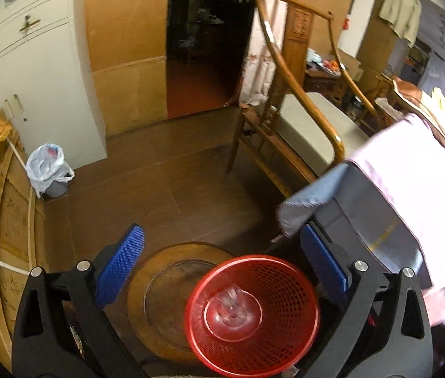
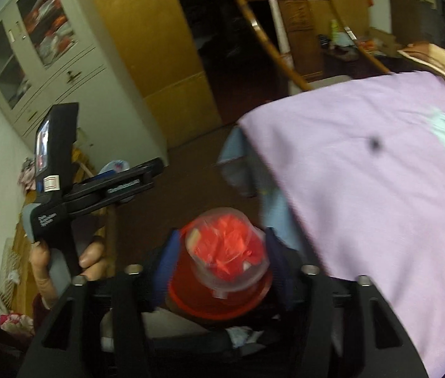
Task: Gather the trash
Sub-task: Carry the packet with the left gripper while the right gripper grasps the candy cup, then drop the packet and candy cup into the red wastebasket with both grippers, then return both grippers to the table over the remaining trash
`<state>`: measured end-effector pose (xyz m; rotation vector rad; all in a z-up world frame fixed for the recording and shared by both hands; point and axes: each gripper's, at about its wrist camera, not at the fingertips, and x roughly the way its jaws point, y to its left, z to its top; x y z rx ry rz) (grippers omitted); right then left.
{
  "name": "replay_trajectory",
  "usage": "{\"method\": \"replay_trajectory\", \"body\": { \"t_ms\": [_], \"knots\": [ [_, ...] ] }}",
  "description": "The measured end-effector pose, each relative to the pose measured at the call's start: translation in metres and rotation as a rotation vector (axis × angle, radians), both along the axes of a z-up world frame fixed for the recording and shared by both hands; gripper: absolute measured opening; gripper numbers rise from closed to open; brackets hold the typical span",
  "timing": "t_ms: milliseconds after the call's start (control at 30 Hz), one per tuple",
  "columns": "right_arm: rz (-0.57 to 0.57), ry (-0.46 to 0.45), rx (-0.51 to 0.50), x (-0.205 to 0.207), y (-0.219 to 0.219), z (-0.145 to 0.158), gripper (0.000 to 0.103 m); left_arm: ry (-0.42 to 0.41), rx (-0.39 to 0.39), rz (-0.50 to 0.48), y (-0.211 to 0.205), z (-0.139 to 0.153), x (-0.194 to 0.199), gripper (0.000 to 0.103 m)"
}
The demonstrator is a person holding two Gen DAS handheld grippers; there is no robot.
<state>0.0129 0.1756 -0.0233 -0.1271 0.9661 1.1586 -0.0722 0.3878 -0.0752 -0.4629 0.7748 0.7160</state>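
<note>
A: Right gripper [image 2: 220, 263] state?
B: Jaws were closed on the red basket [image 2: 222, 296], blue pads [image 2: 166, 271] pressed on both sides of it. The frame was blurred.

A: Anything in the basket?
B: A clear plastic cup [image 2: 227, 249] was seen at its top in the right wrist view, red showing through it. In the left wrist view the red basket [image 1: 252, 315] was seen from above, with the clear plastic cup [image 1: 231, 305] lying inside at its middle.

A: Left gripper [image 1: 225, 267]?
B: Jaws were spread wide, nothing held. The basket was seen low between the blue pads [image 1: 121, 264], nearer the right one; contact could not be told. From the right wrist view the left gripper [image 2: 146, 170] was seen side-on, gripped by the left hand [image 2: 65, 261], to the left of the basket.

A: Below the basket?
B: A round wooden stool [image 1: 159, 286] was seen under and left of it, on the brown tile floor [image 1: 165, 182].

A: Surroundings?
B: A bed with a lilac sheet [image 2: 379, 195] was noted just to the right. A wooden armchair [image 1: 291, 119] was seen beyond it, near the dark doorway [image 1: 206, 37]. A small bin lined with a white plastic bag [image 1: 49, 170] was noted well apart, by the white cabinet [image 1: 27, 63] at the left.
</note>
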Motion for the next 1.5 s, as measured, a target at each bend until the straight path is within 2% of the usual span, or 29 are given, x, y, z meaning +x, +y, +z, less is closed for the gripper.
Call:
{"method": "replay_trajectory", "body": {
  "t_ms": [100, 233, 500, 800, 1067, 1133, 1300, 1400, 1500],
  "knots": [
    [0.0, -0.039, 0.002, -0.005, 0.003, 0.003, 0.064, -0.005, -0.007, 0.016, 0.008, -0.002, -0.004, 0.096],
    [-0.026, -0.031, -0.012, 0.0, -0.006, -0.001, 0.064, -0.005, -0.021, 0.004, 0.009, -0.004, -0.001, 0.096],
    [-0.115, -0.048, 0.023, 0.009, -0.037, 0.003, 0.067, 0.0, 0.019, -0.066, -0.02, 0.006, 0.008, 0.096],
    [-0.268, -0.086, 0.105, 0.011, -0.118, 0.013, 0.073, -0.011, 0.071, -0.185, -0.073, 0.029, 0.019, 0.096],
    [-0.446, -0.123, 0.18, 0.01, -0.203, 0.021, 0.077, -0.024, 0.122, -0.348, -0.143, 0.048, 0.028, 0.096],
    [-0.49, -0.132, 0.198, 0.008, -0.227, 0.02, 0.081, -0.023, 0.137, -0.385, -0.161, 0.051, 0.03, 0.096],
    [-0.612, -0.155, 0.228, 0.003, -0.284, 0.015, 0.088, -0.011, 0.175, -0.486, -0.207, 0.054, 0.037, 0.096],
    [-0.696, -0.174, 0.22, 0.006, -0.314, 0.009, 0.095, 0.005, 0.171, -0.552, -0.232, 0.05, 0.046, 0.096],
    [-0.783, -0.176, 0.198, 0.009, -0.346, -0.003, 0.096, 0.036, 0.163, -0.617, -0.256, 0.04, 0.059, 0.096]
  ]
}}
